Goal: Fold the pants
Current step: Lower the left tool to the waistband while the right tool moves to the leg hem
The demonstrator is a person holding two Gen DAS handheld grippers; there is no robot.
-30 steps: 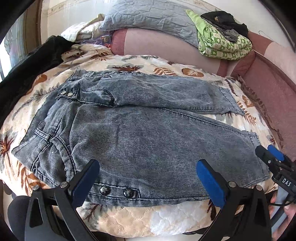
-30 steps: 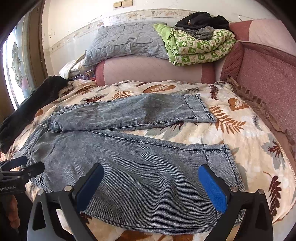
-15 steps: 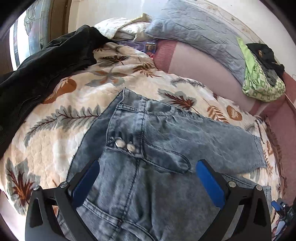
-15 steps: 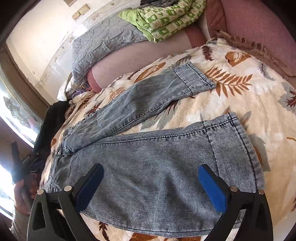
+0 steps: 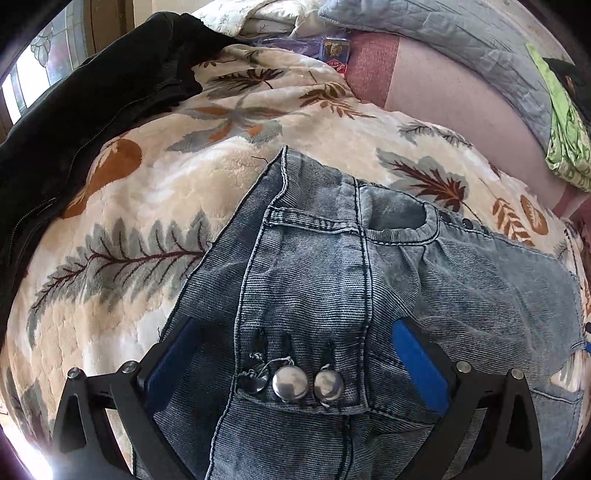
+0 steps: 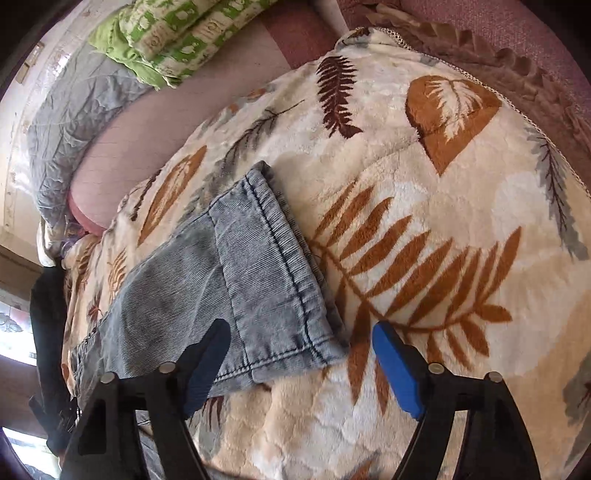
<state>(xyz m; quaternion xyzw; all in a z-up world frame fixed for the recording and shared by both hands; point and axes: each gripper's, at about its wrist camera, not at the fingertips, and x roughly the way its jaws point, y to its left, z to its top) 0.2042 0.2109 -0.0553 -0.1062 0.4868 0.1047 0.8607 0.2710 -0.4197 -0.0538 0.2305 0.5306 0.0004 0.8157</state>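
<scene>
Grey-blue denim pants [image 5: 314, 266] lie flat on a leaf-print blanket [image 5: 147, 206]. In the left wrist view the waistband fills the foreground, its metal buttons [image 5: 291, 382] right between the fingers of my left gripper [image 5: 295, 365], which stands open and low over the cloth. In the right wrist view the stitched hem of one pant leg [image 6: 273, 266] runs toward me. My right gripper [image 6: 301, 363] straddles the hem's near corner. Its jaws are closing, and the blue pads [image 6: 395, 369] stand clear of the fabric.
A black jacket [image 5: 74, 122] lies along the blanket's left side. A grey quilted pillow [image 5: 461, 44] and a folded green quilt [image 6: 177, 33] rest on the pink sofa back [image 6: 221, 74]. A frilled cushion edge [image 6: 517, 62] borders the blanket on the right.
Both grippers swung apart and came down close to the pants: the left to the buttoned waistband, the right to the leg hem. The right jaws have narrowed.
</scene>
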